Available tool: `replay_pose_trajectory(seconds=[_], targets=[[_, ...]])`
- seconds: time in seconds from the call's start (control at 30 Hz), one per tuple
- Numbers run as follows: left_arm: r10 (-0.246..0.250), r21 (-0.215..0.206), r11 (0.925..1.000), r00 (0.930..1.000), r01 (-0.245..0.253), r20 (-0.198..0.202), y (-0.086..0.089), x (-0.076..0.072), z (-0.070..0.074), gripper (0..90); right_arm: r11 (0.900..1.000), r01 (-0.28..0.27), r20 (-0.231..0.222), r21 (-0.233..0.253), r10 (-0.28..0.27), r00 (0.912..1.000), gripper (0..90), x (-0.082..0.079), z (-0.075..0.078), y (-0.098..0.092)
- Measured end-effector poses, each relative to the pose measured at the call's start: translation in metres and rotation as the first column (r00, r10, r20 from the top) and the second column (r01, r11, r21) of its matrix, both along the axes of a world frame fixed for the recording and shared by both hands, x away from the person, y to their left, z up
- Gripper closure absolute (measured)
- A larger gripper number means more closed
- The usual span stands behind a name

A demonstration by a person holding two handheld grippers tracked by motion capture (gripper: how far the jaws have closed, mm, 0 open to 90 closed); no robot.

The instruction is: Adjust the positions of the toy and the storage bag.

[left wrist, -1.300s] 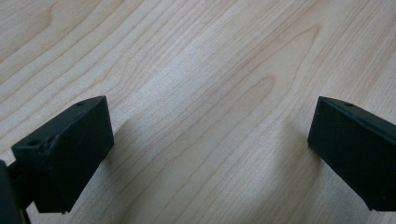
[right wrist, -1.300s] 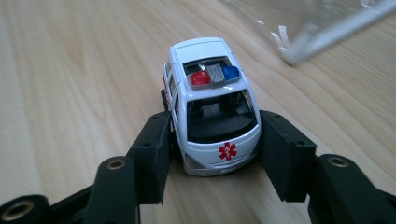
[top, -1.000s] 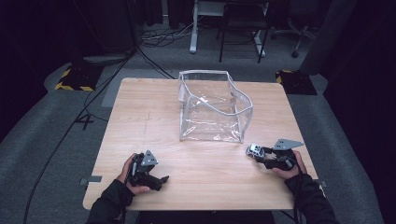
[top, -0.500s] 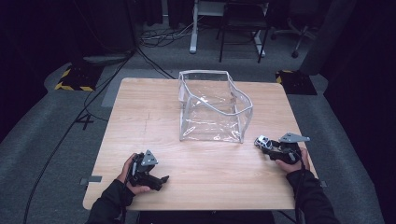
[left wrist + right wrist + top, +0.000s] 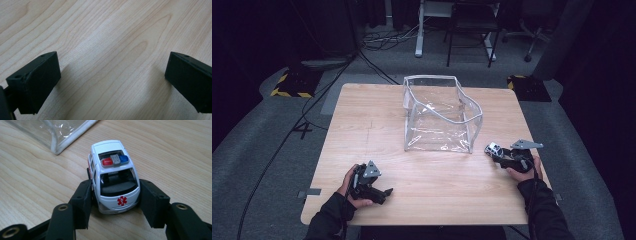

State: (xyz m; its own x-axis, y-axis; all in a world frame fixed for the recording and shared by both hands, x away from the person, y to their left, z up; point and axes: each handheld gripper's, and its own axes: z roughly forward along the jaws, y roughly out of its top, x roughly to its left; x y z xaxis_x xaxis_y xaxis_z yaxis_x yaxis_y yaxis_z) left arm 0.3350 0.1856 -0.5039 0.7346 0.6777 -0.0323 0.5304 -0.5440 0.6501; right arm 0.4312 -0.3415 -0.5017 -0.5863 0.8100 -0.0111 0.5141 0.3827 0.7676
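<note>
A small white toy ambulance (image 5: 113, 176) sits on the wooden table (image 5: 372, 120) between the two black jaws of the right claw (image 5: 115, 201). It has a red and blue light bar on its roof and a red star mark on its hood, and its front end faces the claw's camera. The left jaw lies against the car's side; the right jaw stands just beside the other side, and it is hard to tell if it touches. So the jaws are closed in around the toy, but whether they pinch it cannot be told for sure.

In the high view the right claw (image 5: 498, 152) rests near the right edge of the table, held by the person's right hand (image 5: 523, 169), with the toy ambulance (image 5: 493, 149) at its tip. The toy lies just beside the near right corner of a clear plastic bag (image 5: 439, 115) with white trim, which stands open in the middle of the table. That corner of the bag (image 5: 62, 133) shows just beyond the toy in the right gripper view.

The left claw (image 5: 112, 82) is spread wide over bare wood, with nothing between its jaws. The left hand (image 5: 354, 187) holds it near the front left of the table, well apart from the bag.
</note>
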Motion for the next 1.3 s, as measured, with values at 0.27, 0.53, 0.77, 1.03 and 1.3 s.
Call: replay_pose_trajectory(seconds=[0.27, 0.53, 0.77, 1.03, 1.3], targets=[[0.000, -0.001, 1.0000, 1.0000, 0.000, 0.000, 0.000, 0.000, 0.000, 0.5, 0.998, -0.011, 0.014, 0.069, 0.011, 0.9999, 47.0, -0.003, 0.002, -0.006], [0.000, -0.002, 1.0000, 1.0000, 0.000, 0.000, 0.000, 0.000, 0.000, 0.5, 0.997, -0.045, 0.033, 0.060, 0.043, 0.9985, 47.1, -0.006, 0.002, -0.005], [0.000, -0.001, 1.0000, 1.0000, 0.000, 0.000, 0.000, 0.000, 0.000, 0.5, 0.992, -0.081, 0.037, 0.096, 0.077, 0.9963, 47.2, -0.008, 0.004, -0.004], [0.001, -0.003, 1.0000, 1.0000, -0.001, 0.000, 0.000, 0.000, 0.000, 0.5, 0.990, -0.104, 0.048, 0.095, 0.099, 0.9939, 47.2, -0.011, 0.009, 0.005], [0.001, 0.001, 1.0000, 1.0000, -0.001, 0.003, 0.000, 0.000, 0.000, 0.6, 0.987, -0.122, 0.081, 0.100, 0.114, 0.9902, 47.3, -0.015, 0.021, 0.008]])
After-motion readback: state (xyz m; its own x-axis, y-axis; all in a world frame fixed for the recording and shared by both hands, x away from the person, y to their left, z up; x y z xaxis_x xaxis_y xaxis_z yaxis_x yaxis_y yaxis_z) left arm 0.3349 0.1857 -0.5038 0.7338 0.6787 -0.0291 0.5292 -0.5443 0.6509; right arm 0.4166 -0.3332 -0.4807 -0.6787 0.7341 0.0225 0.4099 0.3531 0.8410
